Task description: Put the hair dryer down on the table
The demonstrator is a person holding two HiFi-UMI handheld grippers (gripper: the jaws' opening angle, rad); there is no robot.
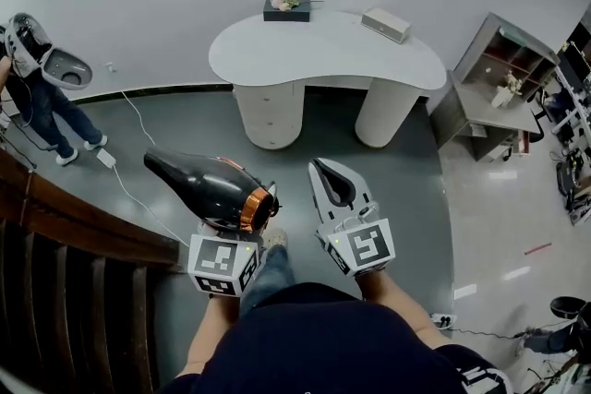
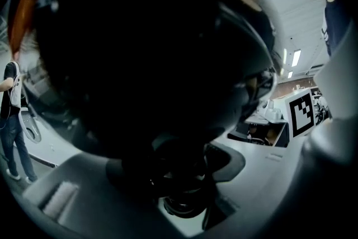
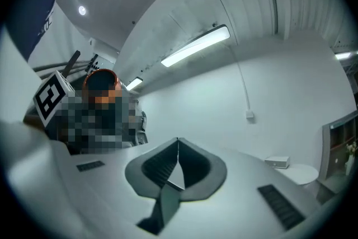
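The white kidney-shaped table (image 1: 328, 51) stands against the wall on two rounded pedestals, which rest on the grey floor (image 1: 406, 189). On the tabletop, a dark box topped with flowers (image 1: 286, 7) sits at the rear edge, left of centre. A flat white box (image 1: 386, 24) lies at the rear right. On the floor, left of the table, lie a white cable (image 1: 137, 117) and a white adapter (image 1: 105, 158).

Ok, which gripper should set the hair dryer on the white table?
Left. The left tongs hold the glossy black hair dryer; the right tongs are shut and empty. The white curved table stands ahead.
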